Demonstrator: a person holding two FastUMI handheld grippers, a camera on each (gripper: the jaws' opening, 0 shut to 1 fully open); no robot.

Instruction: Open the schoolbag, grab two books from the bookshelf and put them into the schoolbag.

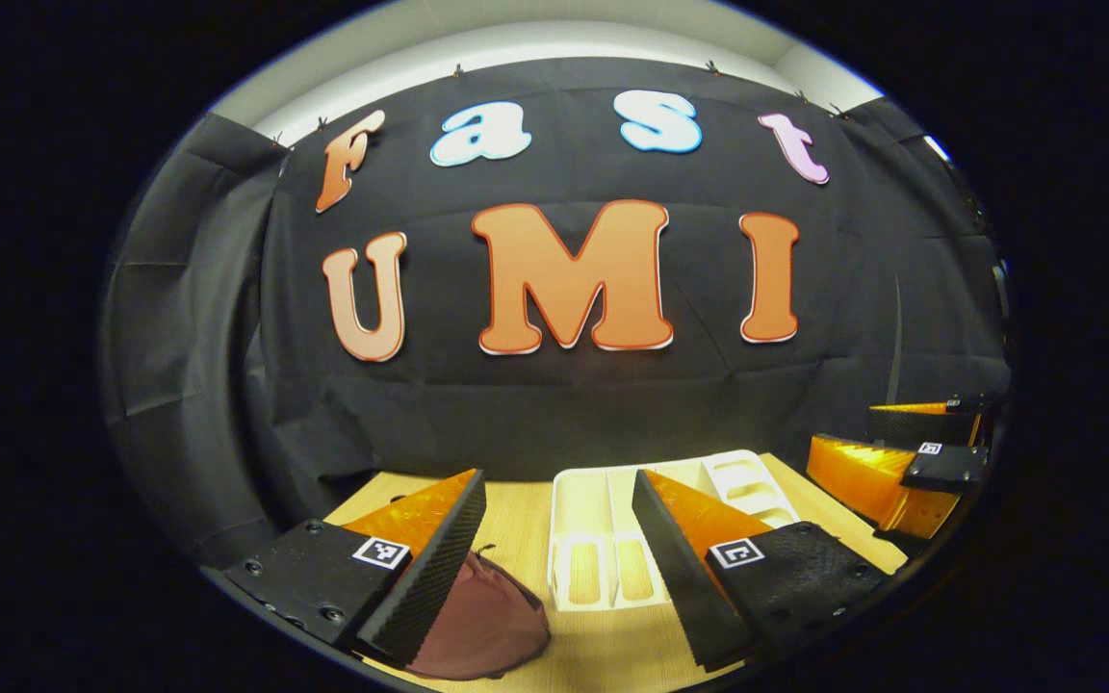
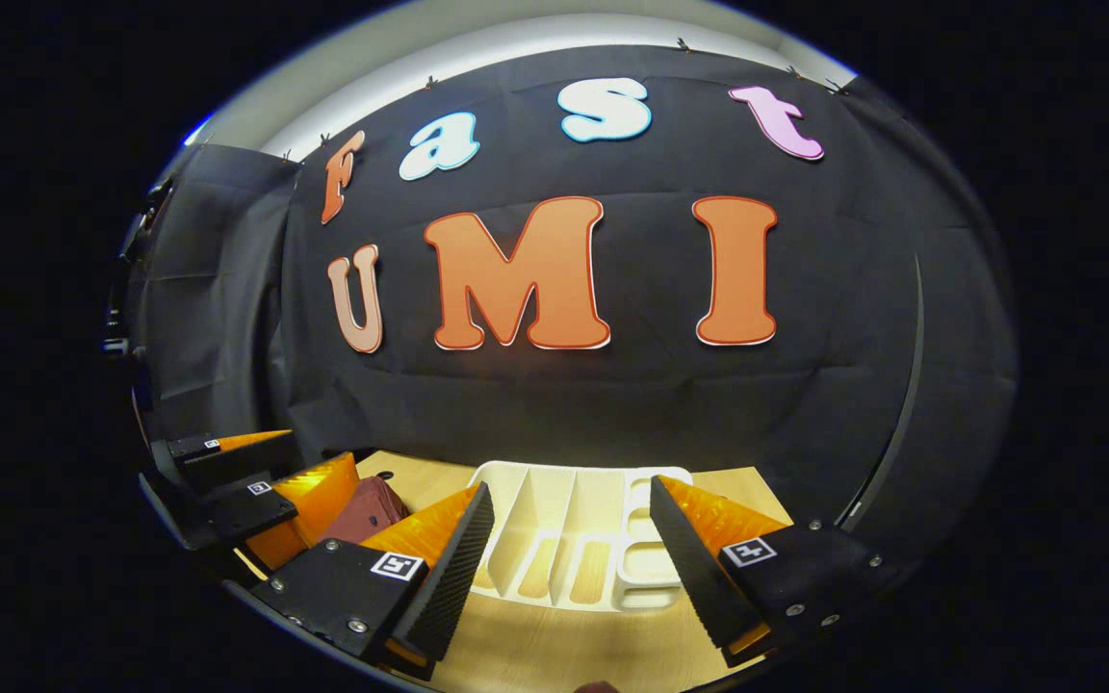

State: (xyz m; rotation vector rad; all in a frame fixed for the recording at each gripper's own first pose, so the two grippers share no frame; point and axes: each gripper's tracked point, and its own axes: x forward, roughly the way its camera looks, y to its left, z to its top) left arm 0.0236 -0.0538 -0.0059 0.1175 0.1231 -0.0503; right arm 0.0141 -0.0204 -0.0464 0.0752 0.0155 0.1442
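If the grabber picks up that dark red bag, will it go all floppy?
Probably. The bag looks like soft cloth, slumped in a low rounded heap on the table, so it would likely sag and fold when lifted. It probably won't roll or slide much, since it lies flat. How heavy it is can't be told.

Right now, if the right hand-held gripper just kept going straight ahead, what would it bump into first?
Most likely the white shelf rack on the wooden table: it lies straight ahead between the right hand-held gripper's open fingers. Behind it hangs the black cloth wall. Depth is hard to judge.
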